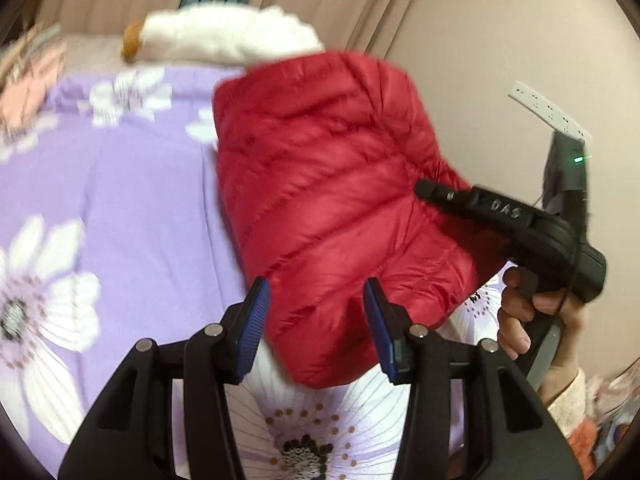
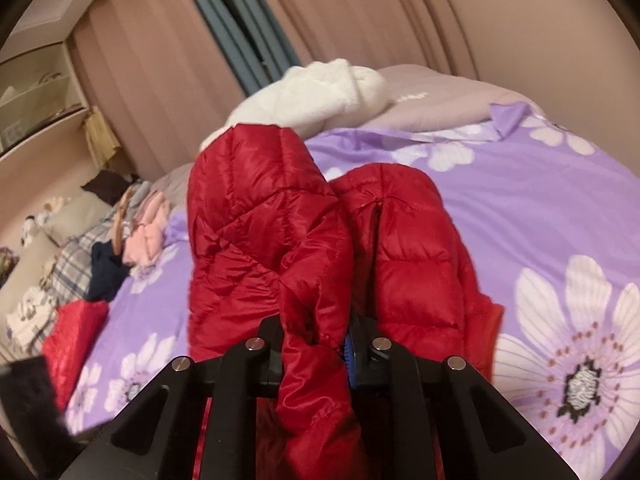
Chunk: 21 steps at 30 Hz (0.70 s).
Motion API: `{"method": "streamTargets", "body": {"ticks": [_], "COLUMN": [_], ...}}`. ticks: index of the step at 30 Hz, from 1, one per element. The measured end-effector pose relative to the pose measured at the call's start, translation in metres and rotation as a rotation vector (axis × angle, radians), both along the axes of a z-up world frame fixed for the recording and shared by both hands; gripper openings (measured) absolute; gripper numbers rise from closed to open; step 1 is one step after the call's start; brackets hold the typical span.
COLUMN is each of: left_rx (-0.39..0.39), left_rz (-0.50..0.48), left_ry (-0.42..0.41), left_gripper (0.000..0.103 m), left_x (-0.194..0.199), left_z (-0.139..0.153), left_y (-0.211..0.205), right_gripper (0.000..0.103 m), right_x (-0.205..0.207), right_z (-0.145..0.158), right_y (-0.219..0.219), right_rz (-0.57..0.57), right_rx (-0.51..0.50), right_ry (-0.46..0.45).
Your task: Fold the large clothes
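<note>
A red quilted puffer jacket (image 1: 320,184) lies bunched on the purple flowered bed cover (image 1: 120,200). In the right wrist view my right gripper (image 2: 316,344) is shut on a fold of the red jacket (image 2: 260,240), and the fabric bulges out between its fingers, with a blue pad (image 2: 350,354) showing beside it. A person's hand holds this right gripper (image 1: 432,192) at the jacket's right edge in the left wrist view. My left gripper (image 1: 316,320) stands open at the jacket's near end. Its blue pads (image 1: 256,320) flank the jacket without pressing on it.
A white fluffy garment (image 2: 320,96) lies at the far side of the bed. Folded clothes (image 2: 120,236) and a red cloth (image 2: 72,332) lie along the left side. A power strip (image 1: 548,108) hangs on the wall to the right. Curtains and shelves (image 2: 40,92) stand behind.
</note>
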<state>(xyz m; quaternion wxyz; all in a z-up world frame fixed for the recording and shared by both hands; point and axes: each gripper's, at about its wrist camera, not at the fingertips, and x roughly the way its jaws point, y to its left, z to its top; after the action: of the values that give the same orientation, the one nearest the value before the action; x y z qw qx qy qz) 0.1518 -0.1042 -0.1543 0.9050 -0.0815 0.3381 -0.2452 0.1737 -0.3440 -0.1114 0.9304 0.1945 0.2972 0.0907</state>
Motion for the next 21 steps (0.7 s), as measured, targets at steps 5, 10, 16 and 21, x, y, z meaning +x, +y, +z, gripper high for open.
{"method": "streamTargets", "body": {"ticks": [5,10,16,21], "left_rx": [0.083,0.080,-0.026,-0.003], "left_rz": [0.058,0.016,-0.006,-0.036], "left_ry": [-0.037,0.049,0.102,0.140], "left_gripper": [0.047,0.047,0.048,0.051], "left_x": [0.001,0.016,0.028,0.036], "left_z": [-0.004,-0.023,-0.024,-0.035], "left_y": [-0.003,-0.010,-0.007,-0.020], "right_gripper": [0.019,0.019,0.017,0.016], "right_x": [-0.005,-0.005,0.001,0.007], "right_z": [-0.004,-0.019,-0.045,-0.058], "right_y": [-0.020,-0.032,-0.042,-0.026], "right_rz": [-0.048,-0.076,-0.111,-0.152], "right_rx": [0.032,0.046,0.051,-0.109], "right_ry": [0.012,0.092,0.154,0.132]}}
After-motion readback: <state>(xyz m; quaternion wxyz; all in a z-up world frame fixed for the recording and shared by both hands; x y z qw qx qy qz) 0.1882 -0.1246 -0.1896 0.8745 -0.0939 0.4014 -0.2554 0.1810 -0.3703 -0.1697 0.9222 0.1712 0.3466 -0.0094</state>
